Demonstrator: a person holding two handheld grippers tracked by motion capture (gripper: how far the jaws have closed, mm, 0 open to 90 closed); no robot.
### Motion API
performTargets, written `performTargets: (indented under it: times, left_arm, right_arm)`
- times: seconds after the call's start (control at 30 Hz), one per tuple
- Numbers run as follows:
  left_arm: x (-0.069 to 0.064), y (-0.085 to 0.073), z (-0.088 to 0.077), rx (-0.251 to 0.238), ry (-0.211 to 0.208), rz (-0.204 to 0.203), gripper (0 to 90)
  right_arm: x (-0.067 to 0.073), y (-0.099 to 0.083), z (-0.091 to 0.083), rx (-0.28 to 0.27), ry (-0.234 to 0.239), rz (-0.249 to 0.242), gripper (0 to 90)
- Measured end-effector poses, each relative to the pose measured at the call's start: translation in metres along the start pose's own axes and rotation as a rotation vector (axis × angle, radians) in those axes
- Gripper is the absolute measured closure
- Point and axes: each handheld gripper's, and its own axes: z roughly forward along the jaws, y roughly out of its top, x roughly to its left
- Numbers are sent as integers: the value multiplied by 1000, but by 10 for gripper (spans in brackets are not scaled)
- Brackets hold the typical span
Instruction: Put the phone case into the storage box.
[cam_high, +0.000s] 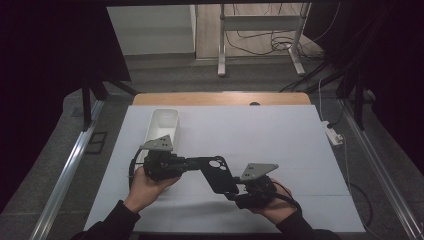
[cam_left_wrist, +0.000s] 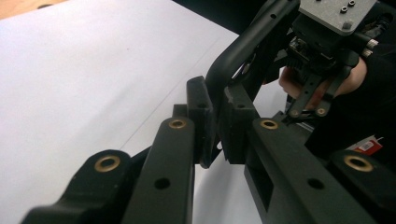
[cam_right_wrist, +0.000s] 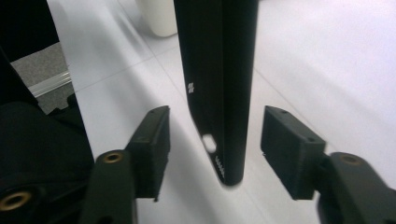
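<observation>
A black phone case (cam_high: 217, 172) hangs above the white table cover (cam_high: 260, 135), held between the two grippers. My left gripper (cam_high: 197, 162) comes in from the left and is shut on the case's upper left edge. In the left gripper view its jaws (cam_left_wrist: 217, 123) pinch the thin rim of the case (cam_left_wrist: 233, 51). My right gripper (cam_high: 234, 192) is at the case's lower right corner. In the right gripper view it (cam_right_wrist: 215, 149) stands open, with the case (cam_right_wrist: 219, 70) edge-on between the pads and a gap on each side.
A white oblong tray (cam_high: 162, 125) stands at the back left of the cover, and its end (cam_right_wrist: 161, 16) shows in the right gripper view. A white power strip (cam_high: 334, 134) lies off the right edge. Metal rails run along both sides of the table.
</observation>
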Motion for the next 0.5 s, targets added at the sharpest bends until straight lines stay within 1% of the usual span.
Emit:
performTargets:
  times: [0.03,0.07,0.1,0.13,0.2,0.23,0.3,0.33,0.43,0.47,0.5]
  left_arm:
    - [0,0,0,0,0,0,832]
    - [1,0,-2,0,9,4,832]
    - [1,0,-3,-3,16,7,831]
    - [2,1,-4,-6,21,2,831]
    - [4,1,-6,-4,29,6,831]
    - [4,1,-8,-6,34,5,831]
    - [5,1,-9,-7,36,4,831]
    - [6,1,-11,-7,43,3,831]
    - [9,2,-16,-5,50,3,831]
    - [10,2,-19,-5,48,-1,831]
    - [12,2,-21,-6,49,-6,831]
  right_arm:
    - [0,0,0,0,0,0,398]
    - [0,-1,-2,2,-5,5,382]
    - [0,-2,-4,0,-19,7,358]
    - [0,-3,-7,-3,-17,14,349]
    - [-2,-6,-12,-3,-34,34,292]
    - [-3,-7,-13,0,-34,45,273]
    - [-4,-9,-15,14,-50,60,232]
    - [-5,-12,-17,22,-56,70,202]
    - [-6,-13,-19,24,-63,71,194]
    - [-7,-16,-22,26,-64,79,159]
    - [-7,-18,-24,26,-74,80,129]
